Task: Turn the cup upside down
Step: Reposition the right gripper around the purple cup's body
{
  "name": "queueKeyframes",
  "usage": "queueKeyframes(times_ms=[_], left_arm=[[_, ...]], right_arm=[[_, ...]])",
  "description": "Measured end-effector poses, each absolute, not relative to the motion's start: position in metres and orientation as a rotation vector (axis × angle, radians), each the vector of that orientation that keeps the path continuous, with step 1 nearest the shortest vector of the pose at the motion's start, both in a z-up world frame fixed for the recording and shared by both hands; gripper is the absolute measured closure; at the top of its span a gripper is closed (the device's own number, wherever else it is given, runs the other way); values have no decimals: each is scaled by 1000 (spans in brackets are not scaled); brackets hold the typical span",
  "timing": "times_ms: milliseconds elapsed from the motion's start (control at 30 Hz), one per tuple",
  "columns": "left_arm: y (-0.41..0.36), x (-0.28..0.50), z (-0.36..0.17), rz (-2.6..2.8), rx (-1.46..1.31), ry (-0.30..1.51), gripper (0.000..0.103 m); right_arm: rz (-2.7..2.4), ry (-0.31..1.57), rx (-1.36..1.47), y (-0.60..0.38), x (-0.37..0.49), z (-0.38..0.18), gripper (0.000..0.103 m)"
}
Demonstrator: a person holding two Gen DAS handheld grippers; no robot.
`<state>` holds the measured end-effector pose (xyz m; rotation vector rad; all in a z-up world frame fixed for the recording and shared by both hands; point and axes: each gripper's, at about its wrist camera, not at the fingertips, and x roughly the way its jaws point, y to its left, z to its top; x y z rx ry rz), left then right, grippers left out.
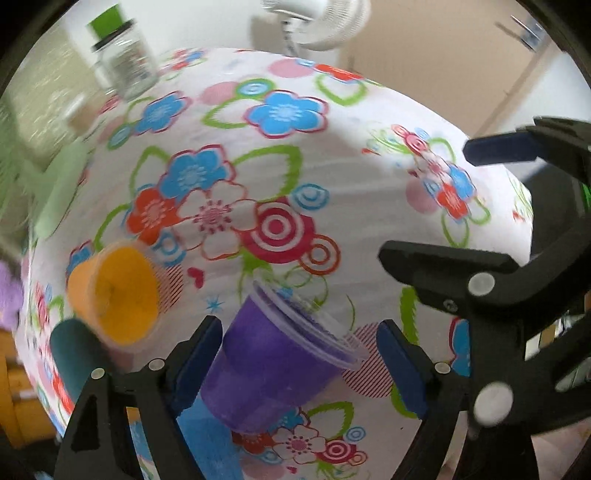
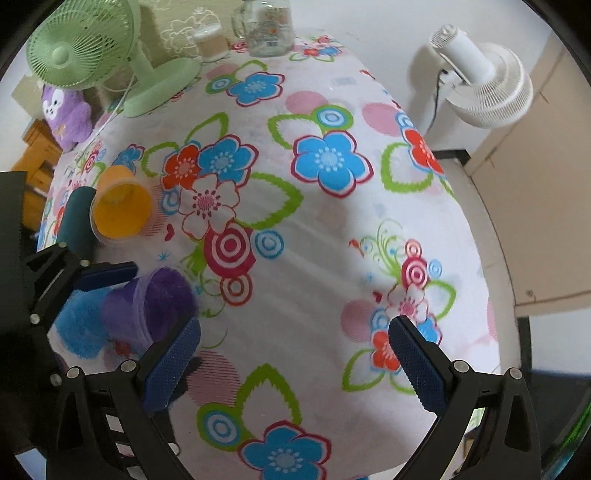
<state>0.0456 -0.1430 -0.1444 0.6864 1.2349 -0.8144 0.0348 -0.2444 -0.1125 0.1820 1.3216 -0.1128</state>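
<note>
My flowered tablecloth point(image 2: 332, 229) fills both views, with the green fan point(image 2: 85, 48) and glass jar point(image 2: 267, 27) at its far end; nearer, an orange cup point(image 1: 118, 295) lies on its side beside a dark teal cup point(image 1: 75, 350); the purple cup point(image 1: 273, 365) sits tilted between the fingers of my left gripper point(image 1: 295, 365) — jaws spread wide, the right pad clearly apart from it, the left pad close against its wall though I cannot tell if it touches; my right gripper point(image 2: 295, 369) hangs wide open over bare cloth, gripping nothing.

cup point(image 1: 273, 354) tilted between left tongs point(image 1: 295, 354) | second cup point(image 2: 120, 203) behind it | both fans point(image 2: 85, 48) at table's point(image 2: 314, 229) far end
</note>
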Motion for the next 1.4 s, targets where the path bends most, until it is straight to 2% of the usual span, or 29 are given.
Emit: queueKeyframes(times_ms=[333, 467, 633, 867, 1033, 1400], left_arm=[[-144, 42, -144, -930, 745, 1209, 15], [-136, 45, -135, -894, 681, 1235, 8], [-120, 49, -114, -776, 540, 1255, 2], [-89, 39, -94, -529, 357, 1279, 0], [-64, 25, -99, -371, 191, 1350, 0], [-18, 1, -109, -88, -70, 1386, 0]], right_arm=[[-191, 1338, 222, -243, 24, -118, 0], [-167, 1334, 199, -241, 25, -112, 0], [-79, 1309, 112, -236, 34, -95, 0], [151, 1266, -37, -216, 43, -73, 0], [298, 1238, -184, -194, 45, -66, 0], [533, 1209, -427, -141, 53, -71, 0]])
